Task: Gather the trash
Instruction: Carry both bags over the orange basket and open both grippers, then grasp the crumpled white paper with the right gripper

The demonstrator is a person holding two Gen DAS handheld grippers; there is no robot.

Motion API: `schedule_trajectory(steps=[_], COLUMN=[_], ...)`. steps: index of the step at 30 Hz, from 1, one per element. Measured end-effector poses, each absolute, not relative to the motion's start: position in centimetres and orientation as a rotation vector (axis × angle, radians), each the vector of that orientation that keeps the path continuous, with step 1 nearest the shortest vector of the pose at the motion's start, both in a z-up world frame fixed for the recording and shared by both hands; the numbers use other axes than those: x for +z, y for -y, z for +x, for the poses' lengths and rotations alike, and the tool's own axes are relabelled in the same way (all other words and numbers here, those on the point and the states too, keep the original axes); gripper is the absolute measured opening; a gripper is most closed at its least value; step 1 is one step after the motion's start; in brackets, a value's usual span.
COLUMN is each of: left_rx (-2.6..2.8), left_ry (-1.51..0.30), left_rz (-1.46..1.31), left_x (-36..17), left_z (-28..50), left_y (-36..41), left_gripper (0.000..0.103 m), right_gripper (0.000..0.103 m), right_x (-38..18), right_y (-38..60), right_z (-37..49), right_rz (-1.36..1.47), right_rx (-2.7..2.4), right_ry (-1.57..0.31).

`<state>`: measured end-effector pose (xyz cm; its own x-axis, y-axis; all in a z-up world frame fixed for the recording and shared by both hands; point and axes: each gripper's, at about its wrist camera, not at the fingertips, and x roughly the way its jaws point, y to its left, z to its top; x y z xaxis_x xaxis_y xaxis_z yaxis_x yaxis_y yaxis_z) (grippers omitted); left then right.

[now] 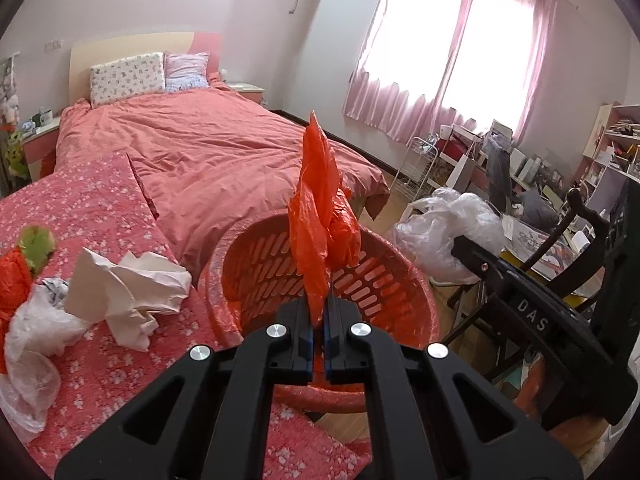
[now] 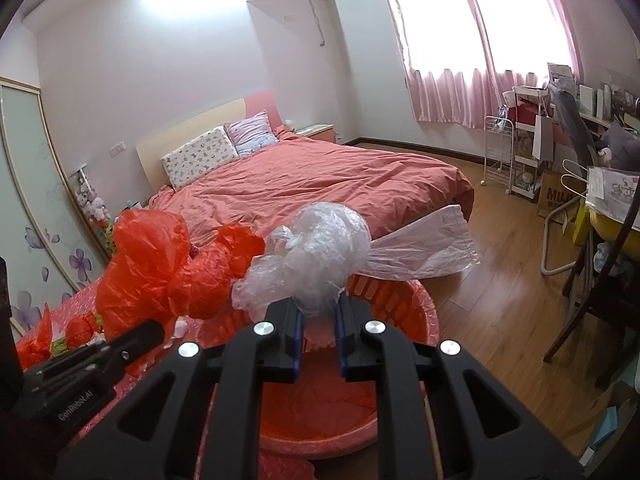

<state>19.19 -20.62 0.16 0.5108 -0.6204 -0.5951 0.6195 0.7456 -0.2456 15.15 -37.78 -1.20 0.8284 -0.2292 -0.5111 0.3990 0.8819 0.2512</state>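
Left wrist: left tongs (image 1: 318,312) pinch orange bag (image 1: 320,216), right tongs (image 2: 318,314) clamp clear bag (image 2: 320,248), above basket (image 1: 404,276) rim.

One red basket (image 1: 320,276) sits just beyond the jaws. Two plastic bags are held: one orange bag (image 1: 320,216) in the left jaws, one clear bag (image 2: 320,256) in the right. One crumpled white paper (image 1: 128,288) lies left of the left jaws. Two pillows (image 1: 128,76) lie far ahead.

Right gripper (image 2: 318,312) pinches clear plastic bag (image 2: 320,252) above red basket (image 2: 400,300).
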Motion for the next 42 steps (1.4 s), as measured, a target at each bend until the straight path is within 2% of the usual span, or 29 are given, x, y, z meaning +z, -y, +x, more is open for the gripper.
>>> schedule_trajectory(steps=[3,8,10,11,12,13,15,17,21,30,42], left_rx=[-0.741,-0.721,-0.711,-0.706,-0.696,-0.681,-0.657,-0.638,-0.575,-0.392,-0.204], left_ry=[-0.733,-0.774,-0.798,-0.804,-0.809,-0.808,-0.8,-0.792,-0.757,-0.692,-0.695], left_rz=[-0.002,-0.012,-0.014,-0.016,-0.017,-0.019,-0.02,-0.019,-0.004,0.002,-0.079], left_x=[-0.3,-1.1,-1.7,-1.8,-1.9,-2.0,-1.7,-1.5,-1.1,-0.8,-0.7], left_z=[19.5,20.0,20.3,20.3,20.3,20.3,20.2,20.1,19.5,18.8,18.9], left_y=[20.8,20.9,20.8,20.8,20.7,20.3,19.5,18.9,16.6,8.6,-0.7], left_gripper=[0.003,0.004,0.01,0.018,0.031,0.036,0.042,0.043,0.051,0.057,0.058], right_gripper=[0.014,0.021,0.031,0.034,0.039,0.045,0.052,0.058,0.06,0.061,0.06], right_x=[-1.5,-2.0,-2.3,-2.3,-2.4,-2.3,-2.4,-2.4,-2.1,-2.1,-3.5], right_y=[37.9,38.3,38.3,38.4,38.4,38.2,38.0,37.5,36.5,30.7,19.2], right_z=[15.4,16.2,16.6,16.7,16.9,17.0,16.8,16.6,16.6,18.8,25.5], right_rz=[0.365,0.402,0.42,0.423,0.425,0.425,0.417,0.398,0.356,0.272,0.153], right_rx=[-0.34,-0.328,-0.321,-0.321,-0.321,-0.322,-0.329,-0.336,-0.333,-0.196,0.02], right_ry=[-0.493,-0.497,-0.502,-0.504,-0.508,-0.509,-0.507,-0.502,-0.511,-0.56,-0.643])
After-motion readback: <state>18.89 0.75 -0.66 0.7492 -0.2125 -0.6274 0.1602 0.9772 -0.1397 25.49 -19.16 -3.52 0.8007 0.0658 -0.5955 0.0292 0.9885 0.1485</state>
